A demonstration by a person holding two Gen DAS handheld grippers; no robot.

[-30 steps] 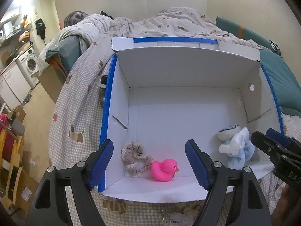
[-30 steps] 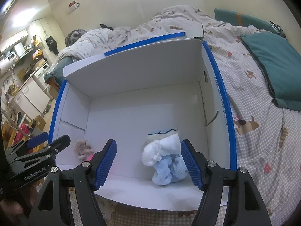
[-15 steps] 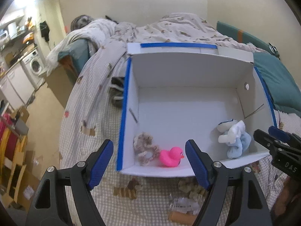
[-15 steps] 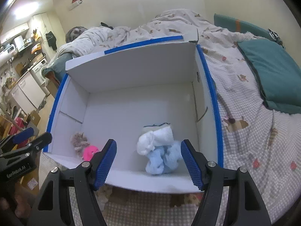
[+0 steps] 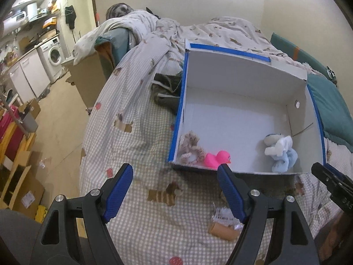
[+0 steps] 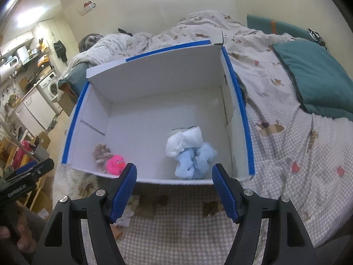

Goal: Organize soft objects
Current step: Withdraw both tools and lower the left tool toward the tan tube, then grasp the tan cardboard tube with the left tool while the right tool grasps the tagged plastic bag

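A white cardboard box (image 5: 242, 72) (image 6: 154, 70) with blue-taped edges stands on the bed. Inside, near its front wall, lie a beige scrunchie (image 5: 190, 148) (image 6: 101, 152), a pink toy duck (image 5: 217, 159) (image 6: 115, 164) and a white and light-blue plush bundle (image 5: 280, 152) (image 6: 190, 152). My left gripper (image 5: 175, 174) hangs open over the checked bedspread in front of the box's left corner, nothing between its fingers. My right gripper (image 6: 174, 173) is open and empty too, just in front of the box's front wall, level with the plush bundle.
A brown tube (image 5: 224, 231) and a crumpled clear wrapper (image 5: 222, 215) lie on the bedspread in front of the box. Dark clothing (image 5: 165, 88) sits against the box's left side. Teal pillows (image 6: 313, 79) lie to the right. The bed's left edge drops to a cluttered floor (image 5: 55, 119).
Both grippers have drawn back from over the box, the left one also shifting left and rolling. The box now looks smaller and farther; the bedspread in front shows. Jaws unchanged.
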